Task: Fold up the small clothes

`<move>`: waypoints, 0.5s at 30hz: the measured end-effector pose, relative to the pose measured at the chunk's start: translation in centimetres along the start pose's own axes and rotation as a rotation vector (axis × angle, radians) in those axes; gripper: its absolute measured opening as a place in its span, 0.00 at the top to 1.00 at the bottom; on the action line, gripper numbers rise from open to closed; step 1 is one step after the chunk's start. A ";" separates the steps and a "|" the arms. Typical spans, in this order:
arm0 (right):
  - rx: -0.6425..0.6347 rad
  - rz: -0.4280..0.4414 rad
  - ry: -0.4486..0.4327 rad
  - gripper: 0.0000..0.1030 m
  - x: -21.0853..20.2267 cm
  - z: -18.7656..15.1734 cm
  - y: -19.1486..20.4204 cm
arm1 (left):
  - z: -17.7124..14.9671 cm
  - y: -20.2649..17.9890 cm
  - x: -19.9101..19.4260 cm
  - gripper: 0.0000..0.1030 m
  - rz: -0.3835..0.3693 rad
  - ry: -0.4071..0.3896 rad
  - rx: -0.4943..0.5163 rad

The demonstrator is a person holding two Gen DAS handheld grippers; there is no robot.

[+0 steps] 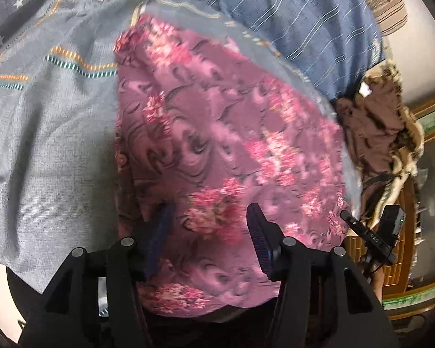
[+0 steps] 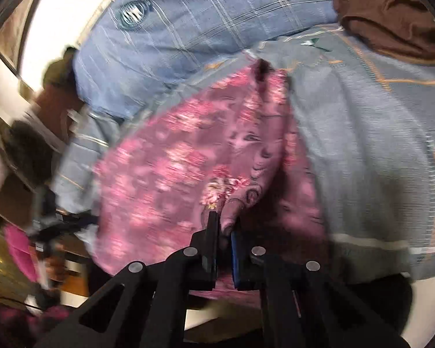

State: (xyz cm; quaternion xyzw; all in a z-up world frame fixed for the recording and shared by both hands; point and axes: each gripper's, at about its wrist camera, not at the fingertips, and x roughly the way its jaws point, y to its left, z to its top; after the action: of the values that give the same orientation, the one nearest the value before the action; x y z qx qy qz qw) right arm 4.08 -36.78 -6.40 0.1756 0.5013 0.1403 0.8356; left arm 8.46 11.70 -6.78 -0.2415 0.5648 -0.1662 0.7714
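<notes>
Lying spread in the middle of both views, a pink floral garment [image 1: 217, 133] is seen on top of a grey cloth [image 1: 52, 133] with orange and teal stitched stripes. A fold of the garment [image 2: 235, 203] is pinched between the closed jaws of the right gripper [image 2: 224, 226], and a ridge of fabric is raised from that grip toward the garment's far edge. The left gripper [image 1: 208, 226] is held over the garment's near part with its jaws standing apart; the cloth is seen between the blue pads [image 1: 259, 243], but no pressure on it can be made out, and whether the tips touch the fabric cannot be told. Beyond the garment, a blue shirt [image 2: 188, 34] with thin pale lines is laid, its round logo visible in the right view. A brown cloth [image 1: 374, 133] with pale fringe is heaped beside the garment's right edge in the left view. Both views are blurred, so finer details of the garment's print are not resolved.
</notes>
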 end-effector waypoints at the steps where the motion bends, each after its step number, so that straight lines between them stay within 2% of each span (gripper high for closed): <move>1: 0.005 -0.053 0.047 0.93 1.4 -0.4 -0.4 | 0.1 0.2 0.1 0.49 -0.006 -0.001 -0.008; 3: 0.032 -0.053 0.031 0.92 1.5 -0.7 -0.6 | 0.3 0.3 -0.2 0.49 -0.019 0.006 -0.021; 4: 0.038 -0.067 0.037 0.85 1.0 -0.4 -0.1 | 0.4 0.5 -0.5 0.49 -0.028 0.009 -0.027; 5: 0.032 -0.104 0.016 0.85 0.3 -0.2 0.4 | 0.4 0.7 -1.2 0.49 -0.049 0.006 -0.030; 7: -0.046 -0.181 -0.086 0.84 -2.2 0.3 2.6 | 0.9 1.2 -2.9 0.49 -0.073 -0.013 -0.017; 8: -0.095 -0.185 -0.116 0.83 -2.9 0.4 4.1 | 1.2 1.5 -3.7 0.48 -0.082 -0.025 -0.014; 9: -0.144 -0.171 -0.136 0.78 -3.4 0.4 5.6 | 1.6 1.9 -4.3 0.45 -0.092 -0.033 -0.016; 10: -0.223 -0.123 -0.147 0.66 -3.5 0.4 8.2 | 2.2 2.4 -4.8 0.44 -0.099 -0.038 -0.023; 12: -0.336 -0.036 -0.144 0.50 -2.8 -0.3 12.2 | 3.3 3.2 -5.0 0.44 -0.111 -0.033 -0.034; 13: -0.423 0.029 -0.124 0.47 -1.3 -1.0 15.4 | 3.9 3.6 -4.8 0.44 -0.127 -0.023 -0.036; 15: -0.544 0.087 -0.069 0.48 1.4 -2.5 19.7 | 4.9 4.1 -4.1 0.44 -0.138 -0.003 -0.041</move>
State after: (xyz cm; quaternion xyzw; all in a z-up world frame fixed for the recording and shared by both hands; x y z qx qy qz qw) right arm 1.31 -18.13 -0.03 -0.0292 0.4083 0.2996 0.8618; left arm 11.76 18.16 -4.59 -0.2958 0.5489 -0.2072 0.7538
